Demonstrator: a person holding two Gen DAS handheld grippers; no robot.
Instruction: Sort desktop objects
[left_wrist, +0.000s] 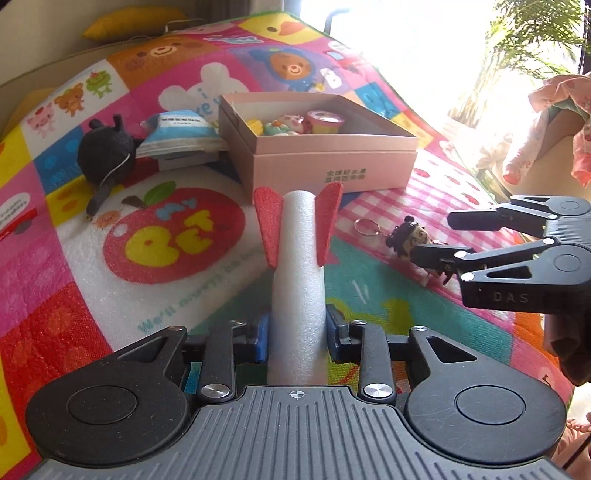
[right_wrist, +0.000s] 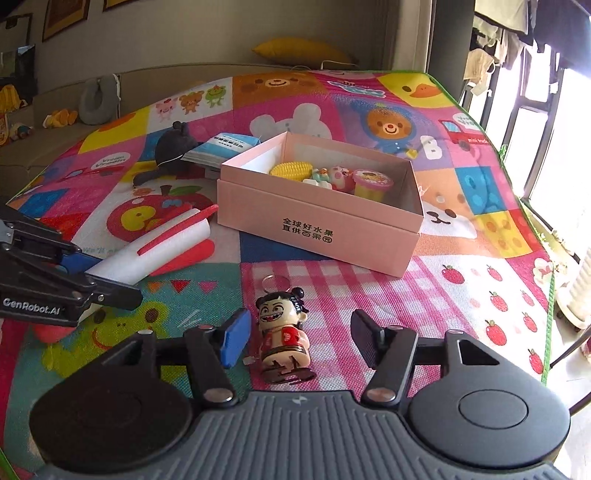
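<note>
From the left wrist view, the left tongs (left_wrist: 297, 334) are closed narrow on a white foam rocket (left_wrist: 298, 266) with red fins, gripping it low on the tube while the finned end points toward the pink box (left_wrist: 317, 162), which sits just beyond it on the colourful play mat (left_wrist: 110, 295). The foam is soft and the grip is far from the nose, so the long free end could sag or twist in the pads, and a fin might catch on the near wall of the box on the way in. The box already holds a yellow corn toy, a small pig figure and a yellow cup, so the rocket, being long, may end up propped across them or overhanging the rim. Left of the box lie a black plush toy (left_wrist: 107, 155) and a blue-and-white booklet (left_wrist: 181, 134), both untouched. From the right wrist view, the right tongs (right_wrist: 297, 341) stand moderately wide, straddling a wind-up doll (right_wrist: 284, 336) that stands upright on the mat in front of the box, nearer the camera; neither pad appears to press on it. The doll sits closer to the blue pad than to the black one, so an uneven closing could push it over before it is caught. Its key ring (right_wrist: 277, 284) lies on the box side and could snag on the mat. The two tongs work near each other here, so they could bump.
</note>
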